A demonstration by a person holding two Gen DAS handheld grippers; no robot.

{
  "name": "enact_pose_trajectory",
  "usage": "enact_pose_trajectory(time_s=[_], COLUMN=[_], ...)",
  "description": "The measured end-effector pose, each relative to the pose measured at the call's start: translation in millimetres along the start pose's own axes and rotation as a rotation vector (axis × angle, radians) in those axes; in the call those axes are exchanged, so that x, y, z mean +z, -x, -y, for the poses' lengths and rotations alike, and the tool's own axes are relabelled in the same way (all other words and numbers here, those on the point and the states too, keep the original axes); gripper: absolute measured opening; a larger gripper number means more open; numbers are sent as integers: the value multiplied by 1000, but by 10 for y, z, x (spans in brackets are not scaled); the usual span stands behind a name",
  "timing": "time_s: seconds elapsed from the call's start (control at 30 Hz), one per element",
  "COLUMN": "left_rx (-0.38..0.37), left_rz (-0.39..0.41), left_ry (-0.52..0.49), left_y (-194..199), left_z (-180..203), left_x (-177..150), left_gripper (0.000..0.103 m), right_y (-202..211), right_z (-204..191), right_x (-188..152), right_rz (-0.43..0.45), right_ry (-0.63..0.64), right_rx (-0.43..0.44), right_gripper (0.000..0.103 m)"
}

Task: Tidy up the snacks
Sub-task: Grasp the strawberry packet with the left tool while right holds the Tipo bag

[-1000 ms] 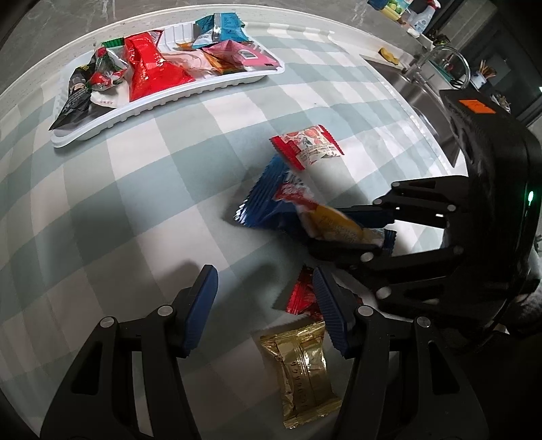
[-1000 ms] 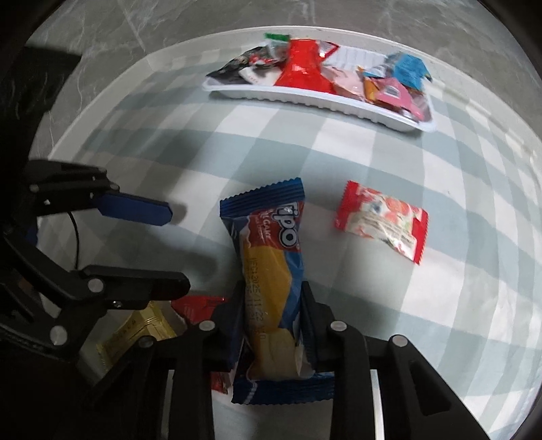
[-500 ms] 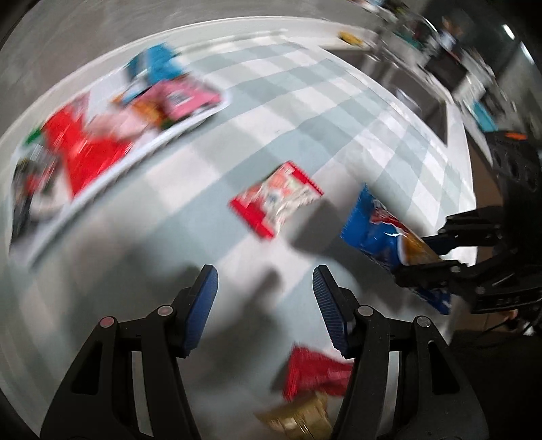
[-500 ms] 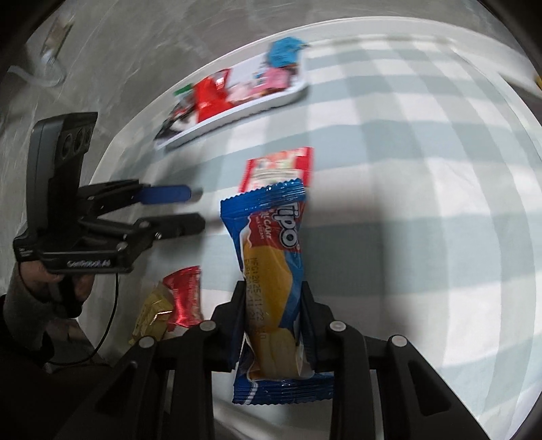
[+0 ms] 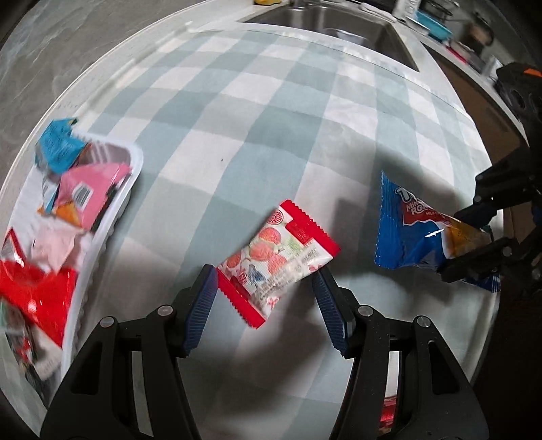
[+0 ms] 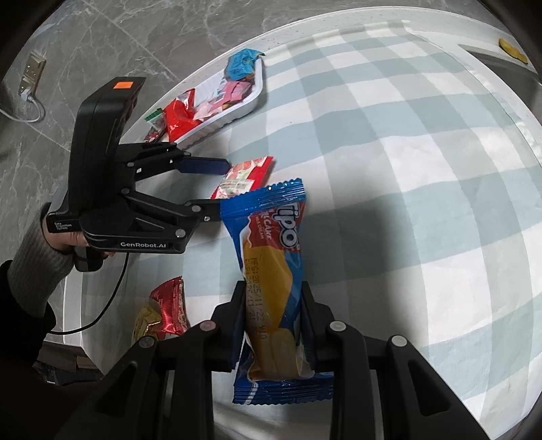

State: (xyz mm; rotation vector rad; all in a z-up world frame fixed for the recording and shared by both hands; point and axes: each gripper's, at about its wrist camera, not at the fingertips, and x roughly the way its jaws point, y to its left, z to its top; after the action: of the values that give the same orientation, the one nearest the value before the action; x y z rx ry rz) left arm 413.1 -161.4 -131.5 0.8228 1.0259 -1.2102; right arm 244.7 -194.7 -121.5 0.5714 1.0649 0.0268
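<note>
A red-and-white strawberry snack packet (image 5: 277, 260) lies flat on the checked tablecloth. My left gripper (image 5: 266, 298) stands open over it, blue pads on either side of the packet and not pressing it. From the right wrist view the left gripper (image 6: 220, 188) straddles the same packet (image 6: 247, 176). My right gripper (image 6: 272, 304) is shut on a blue Tipo cake packet (image 6: 271, 270), held off the cloth. In the left wrist view that blue packet (image 5: 406, 230) hangs from the right gripper (image 5: 474, 233) at the right. A white tray (image 5: 111, 216) with several snacks sits at the left.
A red packet (image 6: 169, 304) and a gold packet (image 6: 145, 321) lie near the table's edge. The tray (image 6: 254, 98) is at the far side in the right wrist view. A steel sink (image 5: 338, 23) lies beyond the cloth. A hand in a grey sleeve (image 6: 34, 250) holds the left gripper.
My left gripper has swung away from the red and gold packets to the strawberry packet and rolled. My right gripper carried the blue cake packet off to the side, still gripping it.
</note>
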Motion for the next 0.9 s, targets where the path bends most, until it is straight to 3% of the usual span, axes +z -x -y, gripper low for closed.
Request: enact_pose_trajectory(time_s=[0.13, 0.2, 0.37, 0.9], left_rx=[0, -7, -17, -122], left_rz=[-1, 4, 7, 58], left_ry=[-39, -49, -56, 107], left_y=[-7, 5, 41, 193], left_z=[28, 39, 94, 41], left_x=[2, -1, -22, -145], left_gripper=[53, 42, 31, 24], right_y=[-19, -32, -29, 19], right_z=[4, 13, 23, 81], right_x=[13, 14, 13, 79], right_rz=[-2, -6, -8, 6], right_ry=[-6, -10, -12, -15], right_rx=[-16, -23, -29, -22], right_gripper=[30, 30, 30, 30])
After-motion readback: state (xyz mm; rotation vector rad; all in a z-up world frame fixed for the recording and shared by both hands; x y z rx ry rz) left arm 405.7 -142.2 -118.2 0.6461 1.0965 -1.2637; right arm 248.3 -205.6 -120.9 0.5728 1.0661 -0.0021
